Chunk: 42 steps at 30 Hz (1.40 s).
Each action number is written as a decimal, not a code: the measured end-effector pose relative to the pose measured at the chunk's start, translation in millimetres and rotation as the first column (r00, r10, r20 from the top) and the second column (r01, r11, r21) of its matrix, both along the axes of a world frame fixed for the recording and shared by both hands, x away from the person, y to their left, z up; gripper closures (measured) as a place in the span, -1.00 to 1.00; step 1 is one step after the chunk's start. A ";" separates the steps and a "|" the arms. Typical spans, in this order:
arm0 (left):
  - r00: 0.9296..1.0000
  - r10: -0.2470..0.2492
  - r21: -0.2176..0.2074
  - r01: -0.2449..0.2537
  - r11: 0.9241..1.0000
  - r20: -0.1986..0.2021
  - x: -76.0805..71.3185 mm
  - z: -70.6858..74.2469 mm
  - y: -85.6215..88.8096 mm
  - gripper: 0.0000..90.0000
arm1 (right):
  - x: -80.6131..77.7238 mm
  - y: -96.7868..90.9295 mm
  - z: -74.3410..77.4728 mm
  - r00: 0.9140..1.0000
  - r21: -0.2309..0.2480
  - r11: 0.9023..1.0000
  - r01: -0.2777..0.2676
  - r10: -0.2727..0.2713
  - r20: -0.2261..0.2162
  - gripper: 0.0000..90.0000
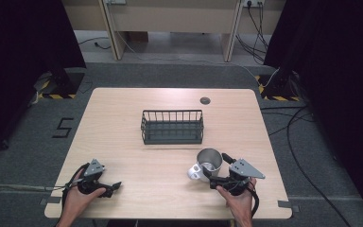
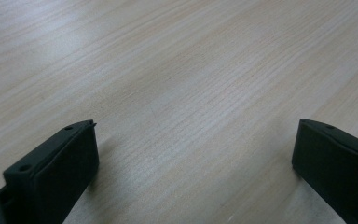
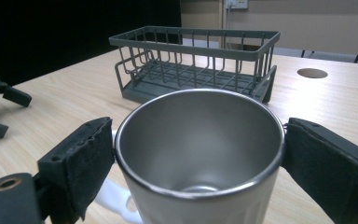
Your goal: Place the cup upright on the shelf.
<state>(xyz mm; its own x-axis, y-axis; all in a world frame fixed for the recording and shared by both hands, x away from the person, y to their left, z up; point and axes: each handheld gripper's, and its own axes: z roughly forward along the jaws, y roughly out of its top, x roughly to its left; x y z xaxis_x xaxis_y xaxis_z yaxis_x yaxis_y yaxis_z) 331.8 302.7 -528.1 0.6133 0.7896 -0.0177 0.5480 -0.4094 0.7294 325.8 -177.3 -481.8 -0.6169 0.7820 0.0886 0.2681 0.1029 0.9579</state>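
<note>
High view: light wood table on grey floor, black curtains at both sides. Dark wire basket mid-table, empty. Steel mug with white handle stands upright near front right; right gripper jaws touch its rim on both sides. Left gripper rests front left, jaws apart, well away.

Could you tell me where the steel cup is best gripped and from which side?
Grip the steel cup across its round upper wall, just under the rim, coming in level from the person's side as the right tool does: its jaws stand at either side of the rim. The cup is upright and open-topped; its white handle sits low left.
</note>
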 end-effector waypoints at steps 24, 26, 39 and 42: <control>1.000 -0.001 -0.002 0.001 1.000 0.001 0.4 -0.1 -0.4 -1.00 | 17.6 13.3 -13.4 1.000 0.076 0.997 0.009 -0.008 -0.003 -0.92; 1.000 -0.001 -0.002 0.001 1.000 0.001 0.5 -0.1 -0.3 -1.00 | 19.0 14.0 -14.1 1.000 0.075 0.997 0.006 -0.006 -0.004 -0.91; 1.000 -0.002 -0.002 0.002 1.000 0.001 0.8 -0.1 -0.5 -1.00 | 17.8 17.2 -13.3 0.999 0.041 0.999 0.035 -0.037 0.038 -0.87; 1.000 -0.004 -0.002 0.004 1.000 0.001 1.2 -0.1 -0.6 -1.00 | 17.5 17.2 -10.4 0.998 0.039 0.998 0.046 -0.048 0.048 -0.87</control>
<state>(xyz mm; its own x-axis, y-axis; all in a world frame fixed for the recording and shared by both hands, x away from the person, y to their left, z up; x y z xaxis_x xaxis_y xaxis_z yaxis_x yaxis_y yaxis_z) 332.9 302.1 -528.2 0.6166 0.7871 -0.0186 0.5457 -0.4102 0.7307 343.2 -160.0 -492.2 -0.5839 0.8069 0.0895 0.2245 0.0545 0.9729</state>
